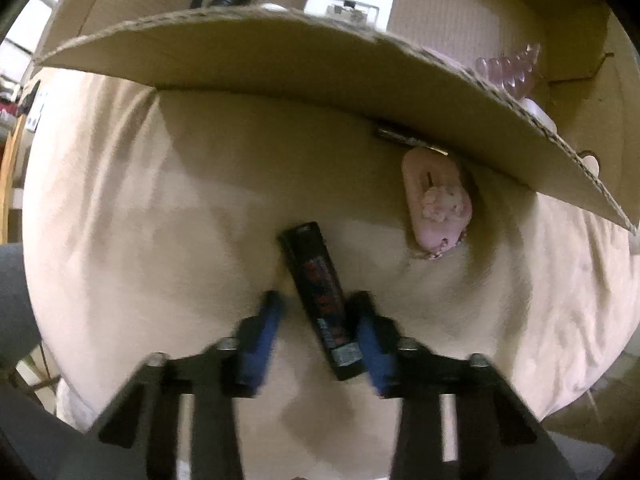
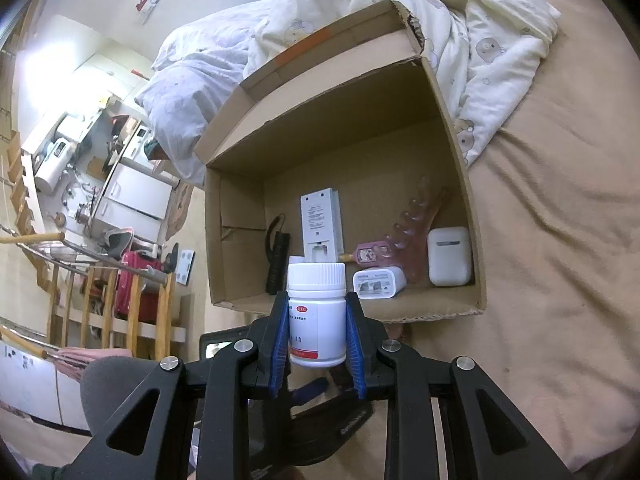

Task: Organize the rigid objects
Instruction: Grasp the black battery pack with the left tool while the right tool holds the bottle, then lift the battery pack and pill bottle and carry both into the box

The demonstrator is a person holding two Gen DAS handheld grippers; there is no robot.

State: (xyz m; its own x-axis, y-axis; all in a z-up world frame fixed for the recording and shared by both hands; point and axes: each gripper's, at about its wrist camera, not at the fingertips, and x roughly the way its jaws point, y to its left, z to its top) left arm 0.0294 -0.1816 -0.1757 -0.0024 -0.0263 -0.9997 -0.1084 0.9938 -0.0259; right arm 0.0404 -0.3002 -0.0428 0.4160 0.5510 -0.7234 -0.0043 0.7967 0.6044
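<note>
A white bottle [image 2: 317,314] is held upright, cap up, clamped by the right gripper [image 2: 318,334] before the cardboard box [image 2: 460,308]; "OTC" is readable on its label. A black lighter [image 1: 320,300] lies lengthwise on the beige sheet [image 1: 160,220] between the spread fingers of the left gripper [image 1: 316,312], its print blurred. A pink object [image 1: 436,204] is half hidden under the box flap.
</note>
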